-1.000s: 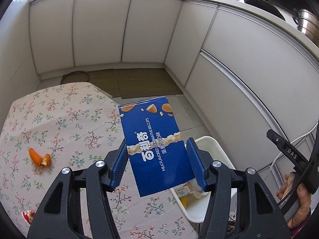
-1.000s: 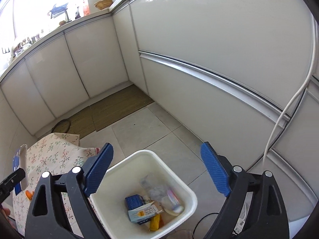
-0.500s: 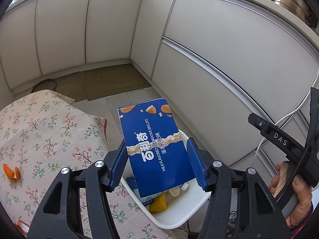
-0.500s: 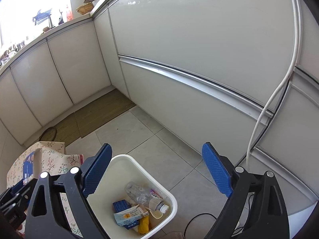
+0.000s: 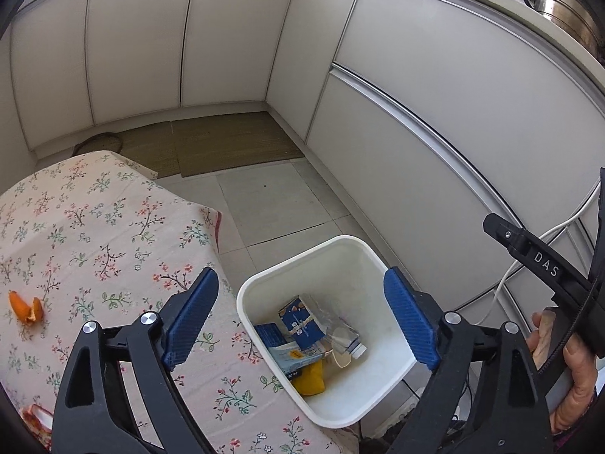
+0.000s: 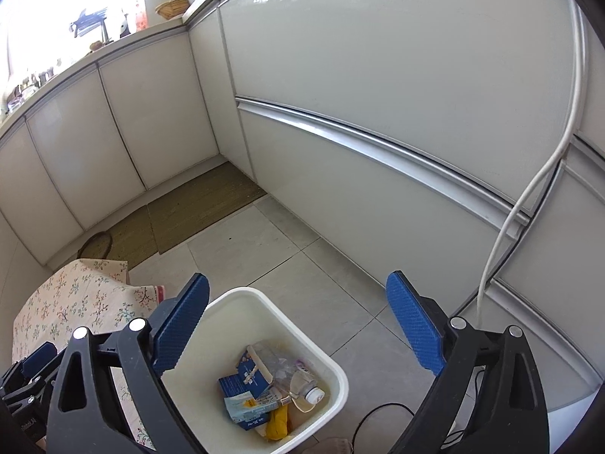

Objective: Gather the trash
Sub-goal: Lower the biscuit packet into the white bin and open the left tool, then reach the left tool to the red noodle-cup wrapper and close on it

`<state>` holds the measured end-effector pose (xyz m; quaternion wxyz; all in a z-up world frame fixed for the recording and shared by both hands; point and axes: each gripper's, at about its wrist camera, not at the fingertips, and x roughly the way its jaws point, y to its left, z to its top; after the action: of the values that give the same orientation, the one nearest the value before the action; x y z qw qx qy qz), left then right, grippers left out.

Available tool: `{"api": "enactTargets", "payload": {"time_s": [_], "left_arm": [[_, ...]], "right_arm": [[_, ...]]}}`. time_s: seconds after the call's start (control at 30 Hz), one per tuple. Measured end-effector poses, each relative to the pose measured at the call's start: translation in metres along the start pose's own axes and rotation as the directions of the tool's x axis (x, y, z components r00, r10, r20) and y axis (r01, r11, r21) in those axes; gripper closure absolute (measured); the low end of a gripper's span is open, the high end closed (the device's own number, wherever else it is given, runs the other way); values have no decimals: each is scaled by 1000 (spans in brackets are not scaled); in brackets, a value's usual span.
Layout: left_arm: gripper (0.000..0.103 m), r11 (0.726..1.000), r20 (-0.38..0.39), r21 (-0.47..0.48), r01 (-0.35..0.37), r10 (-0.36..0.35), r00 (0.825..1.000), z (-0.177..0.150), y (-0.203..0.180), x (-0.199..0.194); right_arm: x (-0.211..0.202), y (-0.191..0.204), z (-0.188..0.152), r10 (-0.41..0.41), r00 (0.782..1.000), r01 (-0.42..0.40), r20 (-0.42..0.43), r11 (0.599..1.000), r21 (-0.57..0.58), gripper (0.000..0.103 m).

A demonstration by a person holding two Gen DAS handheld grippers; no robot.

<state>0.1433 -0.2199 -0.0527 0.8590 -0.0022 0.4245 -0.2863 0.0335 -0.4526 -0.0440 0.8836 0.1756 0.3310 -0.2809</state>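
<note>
where the blue biscuit box lies tilted among the rubbish at the bottom of the white trash bin, it rests against a clear plastic bottle with a white cap, beside another blue carton and above a yellow wad. from the right wrist view the same box sits left of centre in the bin, with the bottle to its right and the yellow wad at the lower edge. the left gripper hangs over the bin in the lower middle of its frame, its jaws opening and already wide, with nothing pressed between the blue pads; the box lies well below them. the right gripper is likewise spread wide over the bin and holds nothing. in the left wrist view a hand at the lower right edge grips the right gripper's handle. left of the bin, the floral tablecloth covers a table, touching the bin's rim, and a piece of orange peel lies on it at the far left. a straw mat lies on the tiled floor before the white cabinets in the upper part of the frame, and a white cable hangs down the cabinet front at the right.
</note>
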Motion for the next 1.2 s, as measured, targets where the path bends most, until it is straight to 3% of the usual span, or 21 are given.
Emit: {"api": "enactTargets", "payload": {"time_s": [0.17, 0.57, 0.97, 1.2], "left_arm": [[8, 998, -4, -43, -50, 49, 999, -2, 20, -10], [7, 966, -88, -169, -195, 183, 979, -17, 92, -39], [7, 906, -148, -255, -338, 309, 939, -45, 174, -80], [7, 872, -197, -294, -392, 346, 917, -66, 210, -97]], "right_arm": [[2, 19, -4, 16, 1000, -16, -15, 999, -33, 8], [4, 107, -24, 125, 989, -138, -80, 973, -186, 7], [-10, 194, -45, 238, 962, -268, -135, 921, -284, 7], [-15, 233, -60, 279, 945, -321, -171, 892, -318, 7]]}}
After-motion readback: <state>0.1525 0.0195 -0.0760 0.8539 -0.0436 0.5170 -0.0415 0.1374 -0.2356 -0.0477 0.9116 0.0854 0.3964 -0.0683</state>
